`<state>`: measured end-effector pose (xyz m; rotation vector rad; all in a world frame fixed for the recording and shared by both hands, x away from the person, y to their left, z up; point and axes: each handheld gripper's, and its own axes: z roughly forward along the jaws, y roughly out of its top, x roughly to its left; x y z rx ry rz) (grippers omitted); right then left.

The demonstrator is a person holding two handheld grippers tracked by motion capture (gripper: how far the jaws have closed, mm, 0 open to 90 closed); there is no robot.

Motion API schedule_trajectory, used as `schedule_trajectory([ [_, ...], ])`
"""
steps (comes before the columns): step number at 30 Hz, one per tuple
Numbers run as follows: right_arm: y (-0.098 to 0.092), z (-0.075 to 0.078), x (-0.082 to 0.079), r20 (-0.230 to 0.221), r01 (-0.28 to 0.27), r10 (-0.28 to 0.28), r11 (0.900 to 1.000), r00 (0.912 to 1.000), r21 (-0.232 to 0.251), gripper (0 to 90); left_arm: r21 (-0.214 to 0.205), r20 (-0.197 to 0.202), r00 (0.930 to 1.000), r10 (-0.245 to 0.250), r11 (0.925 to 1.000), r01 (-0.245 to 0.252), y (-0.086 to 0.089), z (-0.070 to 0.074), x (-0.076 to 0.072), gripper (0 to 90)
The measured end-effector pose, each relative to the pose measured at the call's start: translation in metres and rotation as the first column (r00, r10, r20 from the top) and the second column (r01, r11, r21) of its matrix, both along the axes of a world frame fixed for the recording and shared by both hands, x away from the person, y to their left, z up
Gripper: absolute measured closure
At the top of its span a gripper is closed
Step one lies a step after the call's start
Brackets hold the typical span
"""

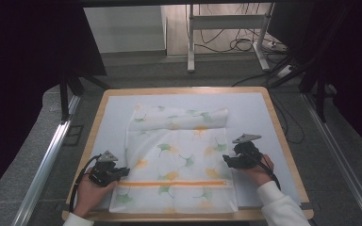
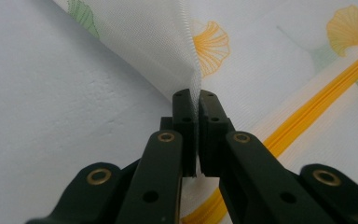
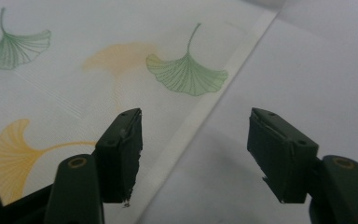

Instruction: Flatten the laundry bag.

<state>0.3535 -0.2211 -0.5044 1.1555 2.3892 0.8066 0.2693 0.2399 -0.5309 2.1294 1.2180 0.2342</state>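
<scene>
a wooden-edged table (image 1: 104, 101) carries a pale grey mat (image 1: 259, 113), and on the mat lies a white mesh laundry bag (image 1: 179, 160) printed with green and orange ginkgo leaves, spread nearly flat in the middle with its far end folded back over itself into a thick band. an orange zipper (image 1: 174, 183) runs straight across the bag near the person's side. beyond the table the floor holds a white metal stand (image 1: 226, 23) and a tangle of dark cables (image 1: 238, 44). the person's left hand (image 1: 87, 193) holds the left gripper (image 1: 125, 171) at the bag's left edge, just above the zipper line — in the left gripper view its jaws are pressed almost together with a lifted fold of the white mesh pinched between them, the cloth rising off the mat in a small ridge (image 2: 168, 60). the right hand (image 1: 259, 174), in a white sleeve, holds the right gripper (image 1: 226, 161) at the bag's right edge, roughly level with a green leaf — in the right gripper view its jaws stand wide apart and hold nothing, one over the printed cloth and the other over the bare mat, with the bag's hemmed border (image 3: 200, 116) running between them.
</scene>
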Motion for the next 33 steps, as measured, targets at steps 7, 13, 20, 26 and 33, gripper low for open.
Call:
schedule_trajectory([
  [7, 0.012, -0.009, 0.005, -0.067, 0.013, -0.014, 0.9997, 0.9976, -0.020, 42.8, 0.007, 0.007, 1.0000, -0.003, 1.0000, 0.003, -0.001, 0.000, 0.001, 88.1],
  [13, 0.018, -0.008, 0.003, -0.072, 0.003, -0.004, 0.9998, 0.9974, -0.018, 57.0, 0.008, 0.008, 1.0000, -0.001, 1.0000, 0.001, -0.001, 0.000, 0.001, 88.1],
  [20, 0.017, -0.008, 0.003, -0.055, 0.011, -0.012, 0.9999, 0.9984, -0.010, 81.8, 0.001, 0.010, 1.0000, -0.001, 1.0000, 0.001, -0.002, 0.001, 0.001, 88.1],
  [26, 0.020, -0.008, 0.001, -0.044, -0.021, 0.020, 0.9994, 0.9988, -0.028, 87.7, -0.004, 0.012, 0.9999, -0.008, 1.0000, 0.008, -0.002, 0.001, 0.000, 88.1],
  [33, 0.002, 0.006, -0.026, -0.049, -0.049, 0.051, 0.9982, 0.9975, 0.033, 88.4, -0.049, 0.025, 0.9988, -0.043, 0.9978, 0.044, -0.005, 0.007, -0.015, 88.2],
])
